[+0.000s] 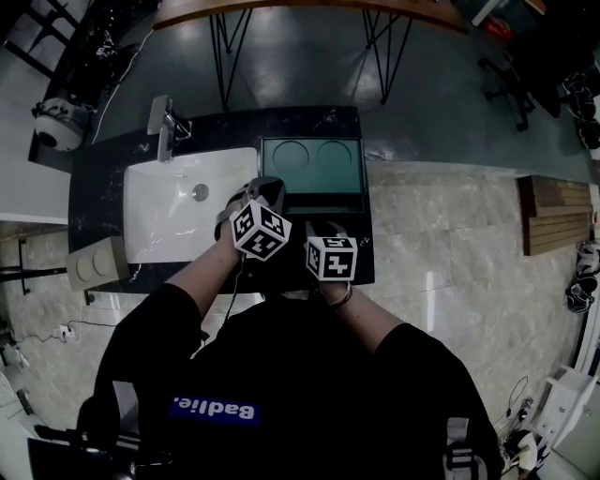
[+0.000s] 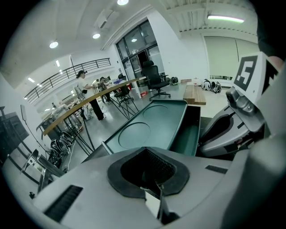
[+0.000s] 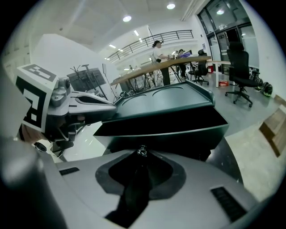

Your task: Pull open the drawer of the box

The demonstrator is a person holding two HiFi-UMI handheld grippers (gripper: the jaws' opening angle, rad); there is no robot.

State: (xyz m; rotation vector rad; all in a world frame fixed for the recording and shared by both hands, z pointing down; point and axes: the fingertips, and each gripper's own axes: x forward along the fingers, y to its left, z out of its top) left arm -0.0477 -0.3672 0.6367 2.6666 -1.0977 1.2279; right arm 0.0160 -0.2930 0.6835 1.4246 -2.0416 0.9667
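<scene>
A dark green box [image 1: 312,161] with two round recesses in its lid stands on the black counter [image 1: 98,178]. Its drawer [image 1: 323,202] is pulled partly out toward me, and the left gripper view shows its empty inside [image 2: 187,134]. My right gripper [image 3: 141,156] is shut on the small metal knob [image 3: 142,151] on the drawer front [image 3: 178,136]. In the head view it [image 1: 323,230] sits right at the drawer. My left gripper [image 1: 270,187] hovers beside the box's left side, jaws together and empty [image 2: 158,194].
A white sink [image 1: 159,220] with a faucet [image 1: 164,122] lies left of the box on the same counter. Beyond it stands a long wooden table [image 1: 309,7] on thin metal legs. A wooden bench [image 1: 555,214] is on the floor at right.
</scene>
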